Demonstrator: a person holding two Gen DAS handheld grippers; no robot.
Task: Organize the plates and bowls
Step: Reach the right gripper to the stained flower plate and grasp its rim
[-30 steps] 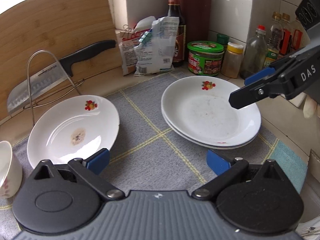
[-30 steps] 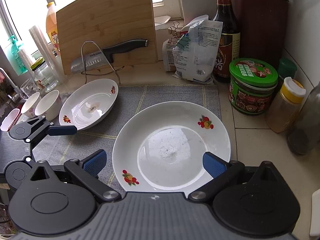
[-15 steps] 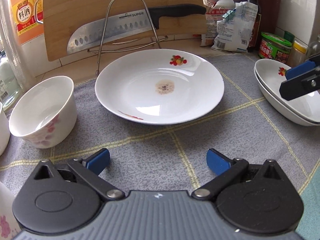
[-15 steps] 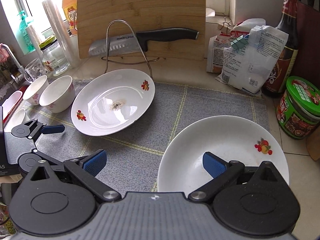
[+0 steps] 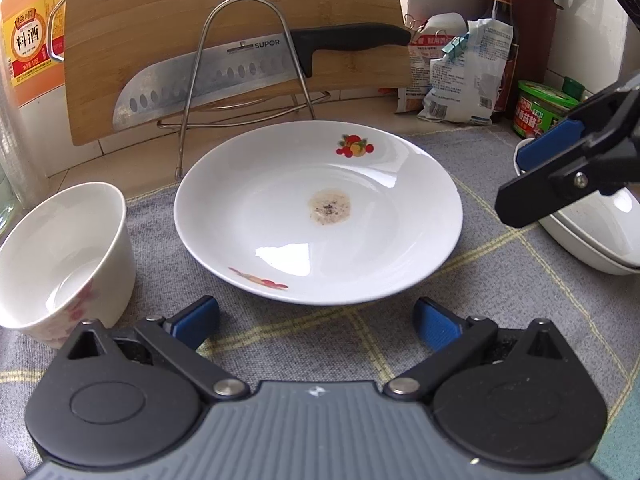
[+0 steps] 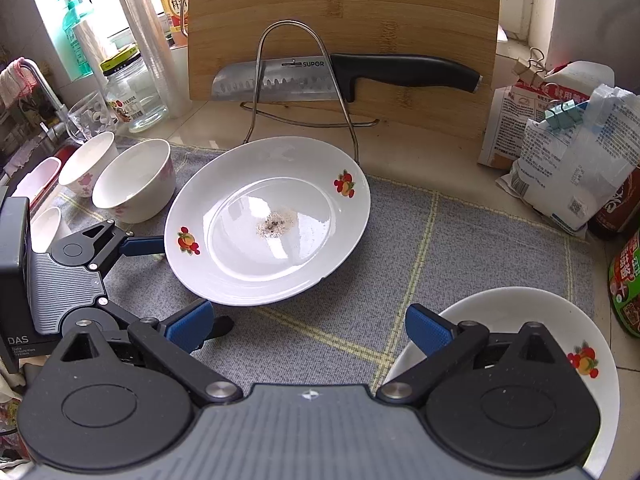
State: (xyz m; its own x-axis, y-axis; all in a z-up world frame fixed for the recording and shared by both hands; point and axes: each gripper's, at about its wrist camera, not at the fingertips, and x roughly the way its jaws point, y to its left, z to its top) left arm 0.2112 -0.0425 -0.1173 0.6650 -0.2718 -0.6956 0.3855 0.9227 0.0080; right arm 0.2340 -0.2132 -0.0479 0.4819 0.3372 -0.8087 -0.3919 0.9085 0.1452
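Note:
A white plate with fruit prints and a brown stain (image 5: 320,216) lies on the grey mat, also in the right wrist view (image 6: 268,236). My left gripper (image 5: 316,322) is open and empty just in front of its near rim; it also shows in the right wrist view (image 6: 180,286). A stack of two white plates (image 5: 592,236) sits at the right, also in the right wrist view (image 6: 520,320). My right gripper (image 6: 308,326) is open and empty, hovering over the mat between the plates. White bowls (image 5: 64,264) (image 6: 134,182) stand at the left.
A knife (image 5: 248,72) rests on a wire rack (image 5: 244,60) against a bamboo cutting board (image 5: 232,8) behind the plate. Bags (image 6: 568,152), a green-lidded jar (image 5: 544,110) and bottles stand at the back right. A glass jar (image 6: 134,88) and a sink tap are at the far left.
Both grippers have swung left and closer toward the stained plate. The plate stack has shifted to the right edge of both views. Both stay open.

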